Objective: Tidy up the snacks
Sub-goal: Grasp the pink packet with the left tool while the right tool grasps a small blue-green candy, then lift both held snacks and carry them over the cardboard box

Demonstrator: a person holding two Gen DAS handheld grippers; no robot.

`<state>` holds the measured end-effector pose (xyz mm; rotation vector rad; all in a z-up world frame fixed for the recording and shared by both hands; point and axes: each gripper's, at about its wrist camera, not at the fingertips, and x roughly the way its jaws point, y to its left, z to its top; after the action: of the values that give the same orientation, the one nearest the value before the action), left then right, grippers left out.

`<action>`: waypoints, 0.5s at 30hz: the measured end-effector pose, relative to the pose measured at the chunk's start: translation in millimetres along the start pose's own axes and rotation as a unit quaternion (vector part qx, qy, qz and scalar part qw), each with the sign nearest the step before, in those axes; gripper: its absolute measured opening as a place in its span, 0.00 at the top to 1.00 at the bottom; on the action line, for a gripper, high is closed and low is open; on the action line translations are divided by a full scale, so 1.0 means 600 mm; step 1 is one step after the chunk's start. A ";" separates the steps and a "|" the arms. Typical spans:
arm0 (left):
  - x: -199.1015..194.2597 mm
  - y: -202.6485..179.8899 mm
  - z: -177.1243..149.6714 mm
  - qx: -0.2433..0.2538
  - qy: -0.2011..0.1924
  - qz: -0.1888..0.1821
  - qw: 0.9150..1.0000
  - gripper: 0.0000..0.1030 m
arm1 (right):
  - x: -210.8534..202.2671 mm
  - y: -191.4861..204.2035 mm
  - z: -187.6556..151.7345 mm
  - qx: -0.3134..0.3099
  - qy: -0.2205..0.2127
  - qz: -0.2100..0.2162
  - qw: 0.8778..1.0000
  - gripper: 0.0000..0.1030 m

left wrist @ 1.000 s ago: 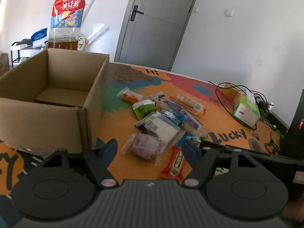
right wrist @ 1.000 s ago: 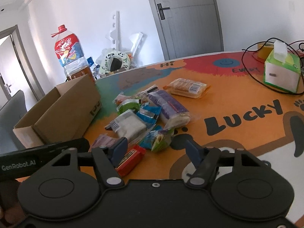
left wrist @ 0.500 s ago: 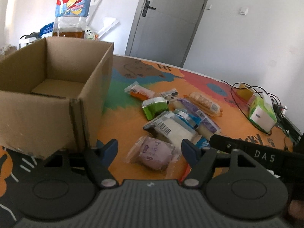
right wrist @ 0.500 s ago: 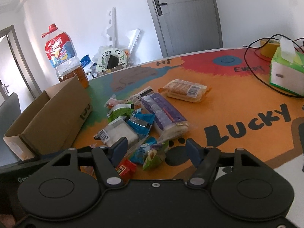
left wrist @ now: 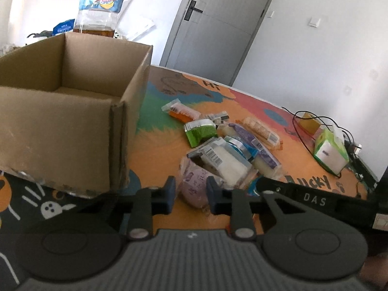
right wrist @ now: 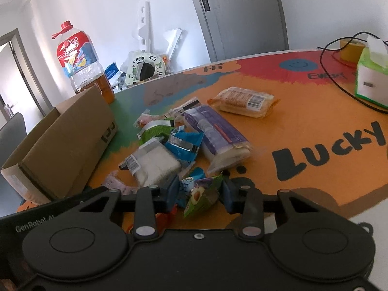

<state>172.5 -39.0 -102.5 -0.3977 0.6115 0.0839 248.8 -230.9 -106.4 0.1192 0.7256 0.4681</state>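
1. The left gripper (left wrist: pixel 190 192) has closed its jaws on the pale purple packet (left wrist: pixel 194 187). The pads squeeze its sides at the near edge of the snack pile, seemingly so that the nearest item comes away first without dragging the others.
2. The right gripper (right wrist: pixel 198 193) is closing its jaws around the green avocado packet (right wrist: pixel 203 197). The packet stands between the fingers, but whether the pads already press on it cannot be told.
3. In the left wrist view, the white barcoded packet (left wrist: pixel 222 161) lies against the purple one at 1 o'clock, so a lift may nudge it.
4. The cardboard box (left wrist: pixel 72 111) stands open at 10 o'clock from the left gripper, close beside the pile, likely so that transfers stay short. Its floor is mostly hidden by the near wall.
5. In the right wrist view, the rest of the snacks spread towards 12 o'clock: a blue packet (right wrist: pixel 184 143), a long purple loaf pack (right wrist: pixel 218 133), and a cracker pack (right wrist: pixel 242 100) lying apart.
6. A red wrapper is mostly hidden under the right gripper. The bottle (left wrist: pixel 101 2) is cut off at the top of the left wrist view.
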 end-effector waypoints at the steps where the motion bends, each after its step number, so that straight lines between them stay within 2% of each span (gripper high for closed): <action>1: -0.002 0.001 -0.001 0.000 0.000 0.000 1.000 0.80 | -0.003 -0.001 -0.002 0.001 0.000 0.000 1.000 0.63; 11: -0.026 -0.001 -0.007 0.010 0.004 -0.011 1.000 0.83 | -0.038 -0.010 -0.026 0.002 -0.006 -0.007 1.000 0.63; 14: -0.031 -0.008 -0.003 0.019 -0.005 -0.002 1.000 0.76 | -0.046 -0.015 -0.030 0.006 -0.010 -0.012 1.000 0.63; 15: -0.032 -0.011 -0.002 0.021 -0.005 -0.001 1.000 0.68 | -0.047 -0.017 -0.031 0.008 -0.010 -0.013 1.000 0.63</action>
<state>157.7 -44.8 -90.0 -0.3567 0.6010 0.0700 222.1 -254.0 -105.5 0.1292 0.7096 0.4359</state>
